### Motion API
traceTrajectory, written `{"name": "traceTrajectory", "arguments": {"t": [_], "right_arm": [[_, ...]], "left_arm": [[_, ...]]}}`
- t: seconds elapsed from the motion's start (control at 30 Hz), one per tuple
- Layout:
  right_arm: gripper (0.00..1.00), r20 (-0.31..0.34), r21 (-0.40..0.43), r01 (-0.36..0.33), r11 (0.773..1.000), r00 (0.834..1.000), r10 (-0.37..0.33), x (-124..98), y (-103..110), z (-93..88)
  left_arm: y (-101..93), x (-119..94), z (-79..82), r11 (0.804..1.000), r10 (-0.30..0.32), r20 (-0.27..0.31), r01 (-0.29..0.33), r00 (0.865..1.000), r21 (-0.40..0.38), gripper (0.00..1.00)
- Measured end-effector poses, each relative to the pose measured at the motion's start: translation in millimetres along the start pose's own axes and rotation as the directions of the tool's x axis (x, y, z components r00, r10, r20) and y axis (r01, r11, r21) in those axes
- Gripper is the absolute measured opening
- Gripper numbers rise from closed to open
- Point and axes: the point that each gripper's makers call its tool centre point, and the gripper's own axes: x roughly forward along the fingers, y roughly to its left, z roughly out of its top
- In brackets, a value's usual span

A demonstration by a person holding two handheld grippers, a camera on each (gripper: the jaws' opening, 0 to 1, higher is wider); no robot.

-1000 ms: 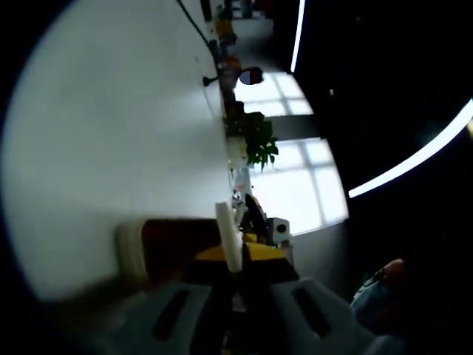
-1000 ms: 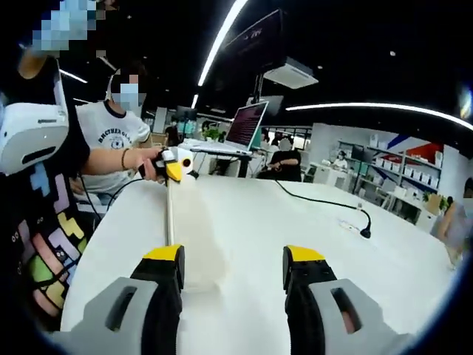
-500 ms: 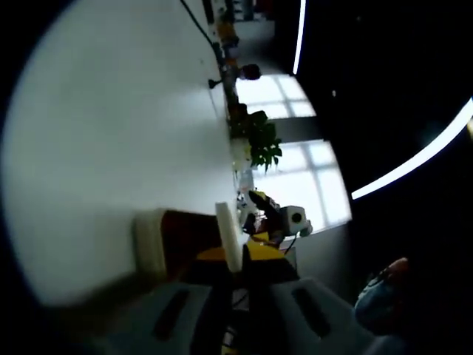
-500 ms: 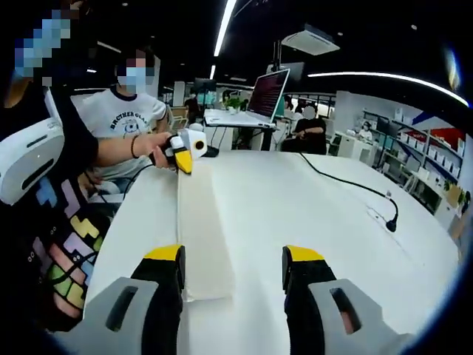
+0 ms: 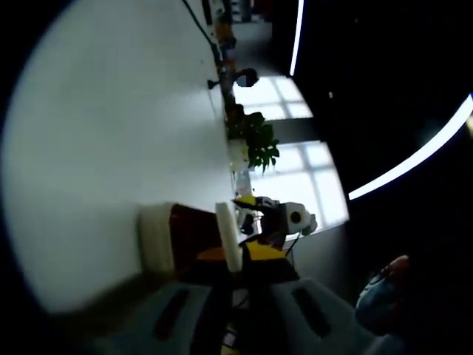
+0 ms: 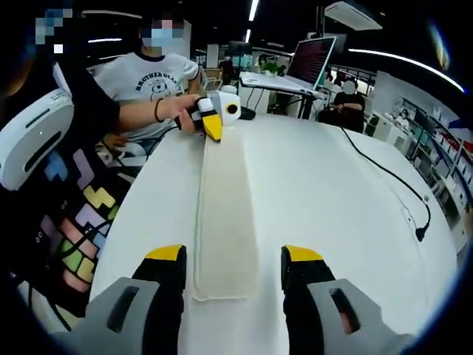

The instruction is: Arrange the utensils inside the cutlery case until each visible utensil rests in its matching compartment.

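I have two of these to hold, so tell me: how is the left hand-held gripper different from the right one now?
The left hand-held gripper is shut on the far end of the cutlery case lid; the right hand-held gripper is open and holds nothing. The left one touches the lid; the right one's jaws stand either side of its near end. Both have yellow-tipped jaws.

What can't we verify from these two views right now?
- Cutlery case interior: right gripper view looks along its pale surface; compartments not discernible.
- Utensils: none can be made out in either view.
- Left gripper view: a white edge sits between the jaws of the left gripper, but blur and glare hide its shape.
- Dark brown area beside it: blurred, contents unreadable.
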Motion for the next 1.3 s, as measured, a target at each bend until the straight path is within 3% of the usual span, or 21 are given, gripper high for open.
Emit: {"name": "traceTrajectory", "arguments": {"t": [0.1,0.37,0.5,0.87,1.03,1.17,1.3], "right_arm": [[0.53,-0.068,-0.038,0.003,0.999,0.998,-0.005,5,-1,-7.6],[0.48,-0.154,-0.036,-0.055,0.998,0.987,0.049,14,4,-13.1],[0.43,-0.182,-0.029,-0.074,0.997,0.981,0.068,19,5,-15.8],[0.42,-0.227,-0.013,-0.088,0.996,0.970,0.083,21,5,-15.4],[0.42,-0.252,-0.012,-0.085,0.996,0.965,0.080,22,5,-16.4],[0.42,-0.248,-0.007,-0.082,0.997,0.966,0.078,25,7,-11.9],[0.42,-0.244,-0.017,-0.067,0.998,0.968,0.061,28,6,-8.6]], "left_arm": [[1.0,2,-0.6,1.000,0.002,-0.001,-0.002,1.000,0.008,0.04],[3.4,2,0.1,1.000,0.006,0.001,-0.006,1.000,0.016,0.04],[4.1,1,1.5,1.000,0.015,0.013,-0.016,1.000,0.027,0.04],[1.8,-5,2.1,0.991,0.059,0.021,-0.061,0.998,0.116,0.06],[4.2,-13,8.5,0.968,0.128,0.055,-0.137,0.990,0.212,0.09],[2.2,-17,8.3,0.949,0.152,0.057,-0.162,0.987,0.270,0.11],[4.5,-21,12.5,0.914,0.200,0.084,-0.217,0.976,0.344,0.14]]}}
